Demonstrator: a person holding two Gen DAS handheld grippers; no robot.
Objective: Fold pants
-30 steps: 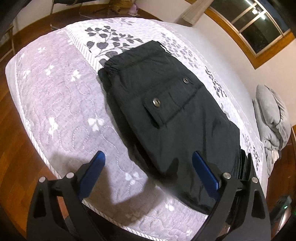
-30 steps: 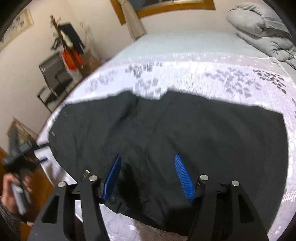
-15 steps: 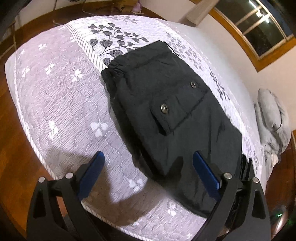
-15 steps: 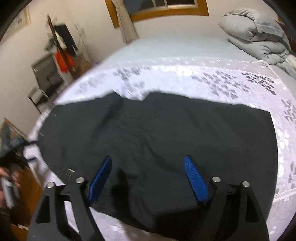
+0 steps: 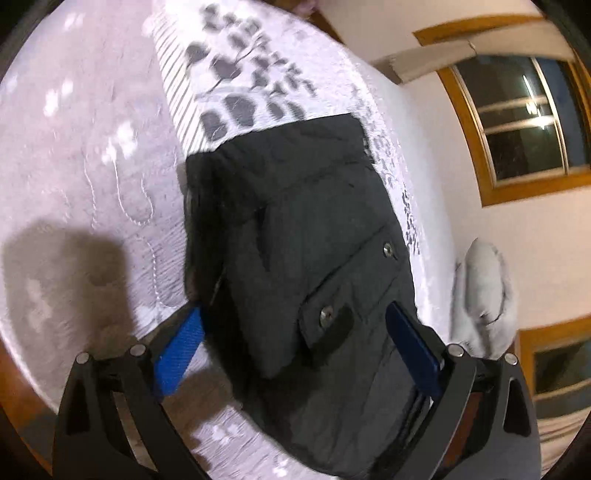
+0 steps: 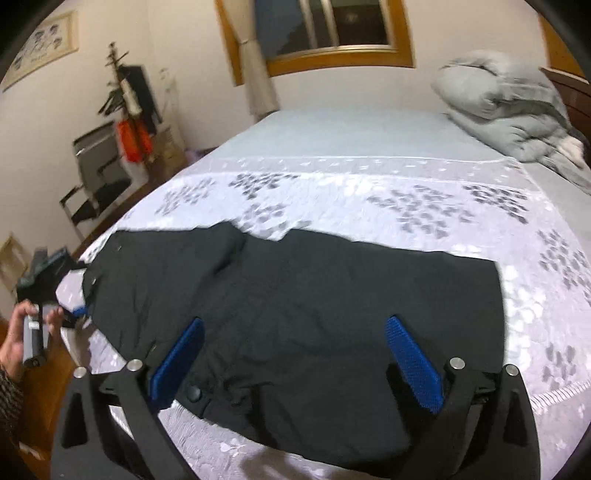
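The black cargo pants (image 5: 310, 236) lie spread on the pale lilac quilted bedspread (image 5: 85, 155), folded into a long dark slab with a flapped snap pocket (image 5: 325, 317) facing up. In the left wrist view they run from the upper middle of the frame down to the lower right, and the left gripper (image 5: 299, 343), with its blue-padded black fingers (image 5: 179, 352), sits at the bottom with its jaws spread wide. The left pad is at the pants' edge over the bedspread, the right pad over the dark cloth near the lower right; the pocket lies between them. Whether either pad touches the fabric cannot be told, as this picture is smeared.

In the right wrist view the pants (image 6: 295, 317) fill the middle of the frame, stretching from the left edge of the bed to the right of centre. The right gripper (image 6: 295, 354) is at the bottom centre, its jaws wide apart and holding nothing, both blue pads over the near part of the cloth.

At the far left of that view a bare hand (image 6: 18, 339) grips the left gripper's handle beside the bed's corner. A crumpled grey duvet (image 6: 506, 107) is heaped at the upper right, a wood-framed window (image 6: 332, 33) is at the top centre, and a black chair (image 6: 96, 177) stands at the left.
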